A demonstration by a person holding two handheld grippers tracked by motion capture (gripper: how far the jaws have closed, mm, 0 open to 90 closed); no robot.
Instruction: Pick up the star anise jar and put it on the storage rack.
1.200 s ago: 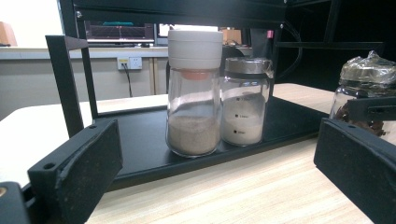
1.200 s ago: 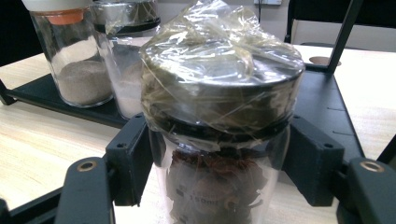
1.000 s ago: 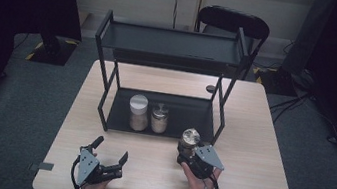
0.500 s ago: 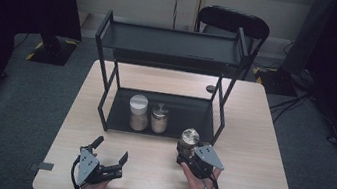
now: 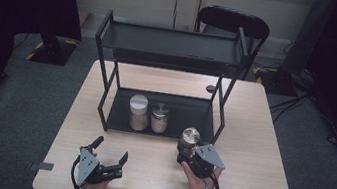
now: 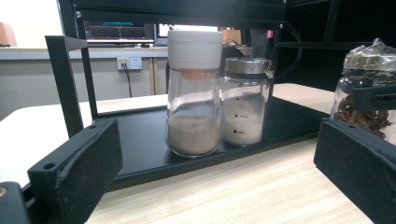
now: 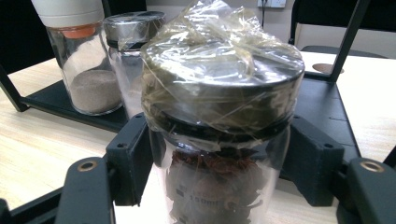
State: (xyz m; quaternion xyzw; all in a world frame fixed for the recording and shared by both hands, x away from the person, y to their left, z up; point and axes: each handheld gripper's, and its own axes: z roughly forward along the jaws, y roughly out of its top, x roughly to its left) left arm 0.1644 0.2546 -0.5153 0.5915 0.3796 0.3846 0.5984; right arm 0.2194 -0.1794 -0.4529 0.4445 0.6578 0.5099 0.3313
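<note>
My left gripper (image 5: 108,159) is resting near the desk's (image 5: 258,153) front edge, jaws standing wide with nothing between them. Ahead of it, a white-capped jar (image 5: 138,112) and a steel-capped jar (image 5: 159,118) are standing side by side on the rack's bottom tray (image 5: 193,116). My right gripper (image 5: 187,154) is clamping the film-wrapped jar (image 7: 219,116) of dark dried spice just before the tray's front rim. I am judging this the carrying step; next I am needing to lift it over the rim onto the bare tray beside the steel-capped jar.
</note>
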